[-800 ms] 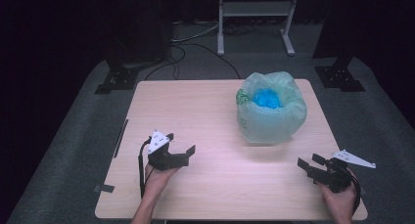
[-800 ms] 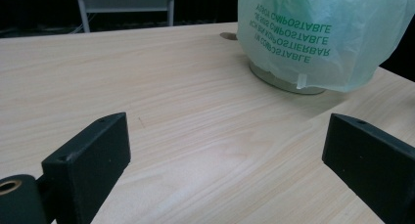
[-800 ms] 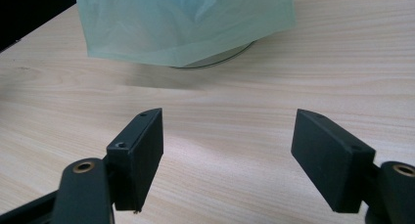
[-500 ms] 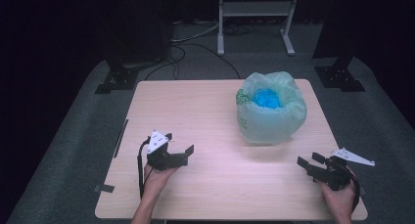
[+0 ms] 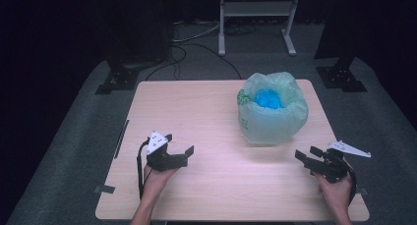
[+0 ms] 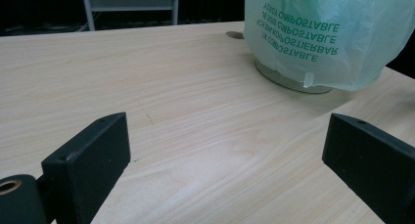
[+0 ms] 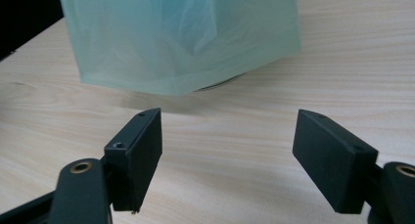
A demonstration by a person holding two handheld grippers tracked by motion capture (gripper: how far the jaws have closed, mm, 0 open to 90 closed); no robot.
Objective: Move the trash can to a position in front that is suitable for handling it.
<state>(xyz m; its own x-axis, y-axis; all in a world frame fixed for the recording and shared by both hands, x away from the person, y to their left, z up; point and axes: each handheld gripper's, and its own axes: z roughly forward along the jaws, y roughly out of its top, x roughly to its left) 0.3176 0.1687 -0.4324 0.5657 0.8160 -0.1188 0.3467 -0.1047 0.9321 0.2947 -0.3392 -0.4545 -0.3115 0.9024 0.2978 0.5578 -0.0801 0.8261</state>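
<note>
A pale green bag (image 5: 273, 118) printed "KOMPOSTIERBAR" and "COMPOSTABLE" lines a bin near the far right corner of the worktop (image 5: 206, 117). Left hand-held gripper (image 5: 179, 147) and right hand-held gripper (image 5: 306, 156) rest near the front edge, jaws spread, empty.

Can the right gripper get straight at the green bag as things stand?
Probably yes: the right gripper is open, and bare table lies between its jaws and the green bag.
</note>
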